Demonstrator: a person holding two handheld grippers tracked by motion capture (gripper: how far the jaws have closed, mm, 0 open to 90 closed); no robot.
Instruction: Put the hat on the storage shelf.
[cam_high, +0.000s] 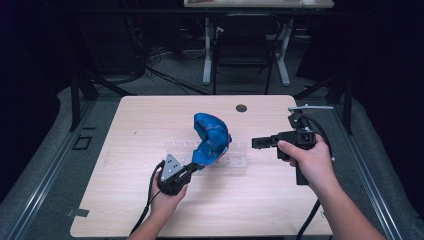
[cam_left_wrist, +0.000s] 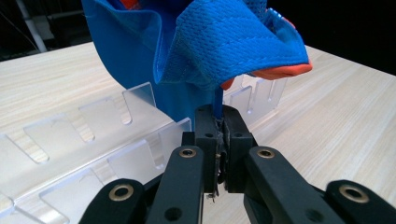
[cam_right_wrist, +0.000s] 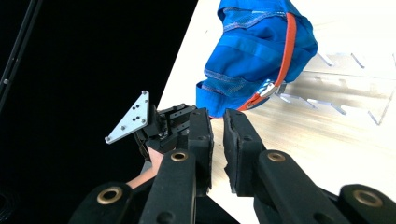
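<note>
**Blue cap held over a clear rack on a pale desk**

Dark room, with a pale wood desk (cam_high: 125, 200) at its middle, seen from above. Beyond the desk stand a black chair (cam_high: 243, 47) and the white legs of another table, with cables on the grey floor.

At the left, a person's left hand (cam_high: 167, 197) holds the left tongs (cam_high: 192, 167), which point up and to the right. Their jaws are clamped shut on the lower edge of a blue cap (cam_high: 212, 137). In the left gripper view the blue fabric runs down into the closed jaws, and the cap (cam_left_wrist: 224, 42) shows mesh cloth and an orange edge.

The cap hangs lifted above a clear plastic rack (cam_high: 235, 159) with slotted walls, which lies flat on the desk near its middle. An orange strap with a metal buckle crosses the cap (cam_right_wrist: 261, 42) in the right gripper view.

A small dark disc (cam_high: 241, 108) is set in the desk near its far edge.

At the right, the right hand (cam_high: 307, 162) holds the right tongs (cam_high: 256, 143), pointing left toward the cap and apart from it. Their jaws stand a narrow gap apart and grip nothing.
</note>
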